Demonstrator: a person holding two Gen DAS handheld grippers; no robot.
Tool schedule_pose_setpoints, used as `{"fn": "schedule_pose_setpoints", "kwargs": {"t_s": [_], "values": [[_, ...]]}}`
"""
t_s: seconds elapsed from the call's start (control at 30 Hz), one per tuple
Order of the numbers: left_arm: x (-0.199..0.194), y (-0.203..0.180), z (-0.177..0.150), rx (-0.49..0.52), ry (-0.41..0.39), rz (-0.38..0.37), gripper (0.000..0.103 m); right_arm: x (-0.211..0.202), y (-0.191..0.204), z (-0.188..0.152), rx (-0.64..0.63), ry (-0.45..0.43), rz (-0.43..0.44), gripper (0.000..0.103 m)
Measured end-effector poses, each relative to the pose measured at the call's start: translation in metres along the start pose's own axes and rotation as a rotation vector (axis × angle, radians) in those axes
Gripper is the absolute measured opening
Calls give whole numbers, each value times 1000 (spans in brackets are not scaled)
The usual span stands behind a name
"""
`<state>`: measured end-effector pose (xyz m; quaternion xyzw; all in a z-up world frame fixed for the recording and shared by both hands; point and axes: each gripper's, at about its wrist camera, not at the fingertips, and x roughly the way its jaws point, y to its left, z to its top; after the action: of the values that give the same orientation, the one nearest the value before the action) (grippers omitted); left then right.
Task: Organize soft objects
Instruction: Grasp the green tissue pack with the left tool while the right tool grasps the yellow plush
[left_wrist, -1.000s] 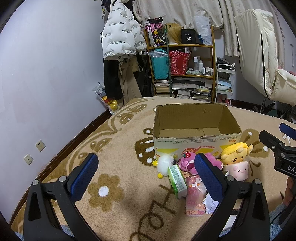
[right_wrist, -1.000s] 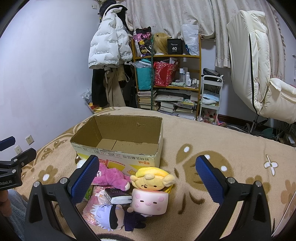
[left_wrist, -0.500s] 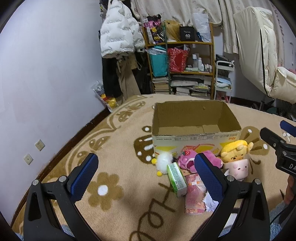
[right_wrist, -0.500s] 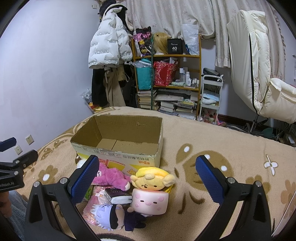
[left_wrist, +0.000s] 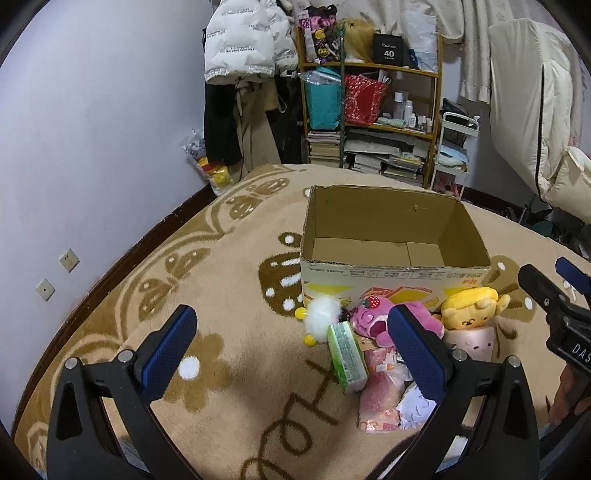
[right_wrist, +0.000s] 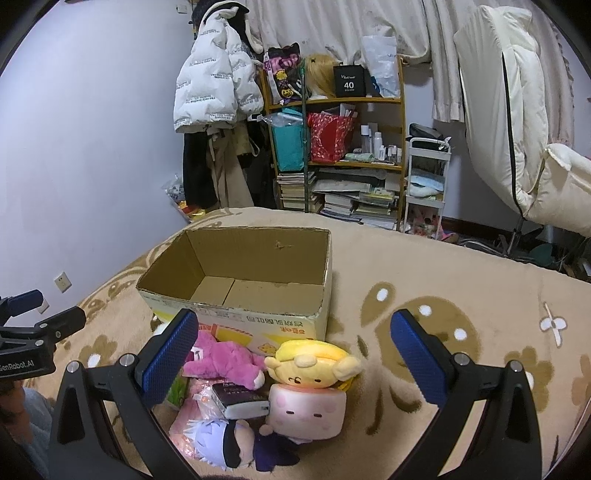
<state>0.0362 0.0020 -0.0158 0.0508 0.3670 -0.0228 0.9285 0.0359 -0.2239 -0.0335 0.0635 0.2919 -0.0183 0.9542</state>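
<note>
A tan carpet (left_wrist: 229, 288) with brown flower and butterfly patterns covers the floor. On it stands an open cardboard box (right_wrist: 236, 291), its inside bare cardboard with nothing lying in it.

The soft things sit heaped on the carpet against the box's near wall, none of them in the box. In size order: a pink square plush (right_wrist: 306, 410) with a yellow bear plush (right_wrist: 314, 363) resting on top of it; a magenta plush (right_wrist: 221, 363) lying just beside them, touching the box front; a white-haired doll (right_wrist: 221, 437) in dark clothes at the near edge of the heap; a pink plastic packet (left_wrist: 380, 402); a green pack (left_wrist: 347, 356) lying at a tilt (its print is too small to read); a dark little book-like block (right_wrist: 240, 400) on top of the heap; and a white fluffy ball (left_wrist: 320, 318) with yellow bits.

The left gripper (left_wrist: 291, 352) hovers over the carpet, jaws wide apart and holding nothing. The right gripper (right_wrist: 293, 356) hangs above the heap, jaws likewise wide apart and bare.
</note>
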Motion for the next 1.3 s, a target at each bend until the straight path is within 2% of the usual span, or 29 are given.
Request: {"fn": "schedule_pose_setpoints", "kwargs": {"t_s": [0.23,0.43,0.6,1.03,1.23,1.3], "values": [[28,-8,11,-23,52,-7,102,23,-4,3,15,43,7,103],[57,-11,8,-41,128,-18,102,43,-13,-1,41,99,9,103],[78,-11,2,-56,194,-18,102,62,-21,-8,70,159,7,103],[120,-22,-18,-21,348,-30,102,105,-38,-27,119,293,14,103],[135,-22,-26,-26,413,-52,88,116,-44,-35,142,329,23,103],[139,-23,-28,-30,435,-69,79,120,-46,-36,151,347,33,100]]}}
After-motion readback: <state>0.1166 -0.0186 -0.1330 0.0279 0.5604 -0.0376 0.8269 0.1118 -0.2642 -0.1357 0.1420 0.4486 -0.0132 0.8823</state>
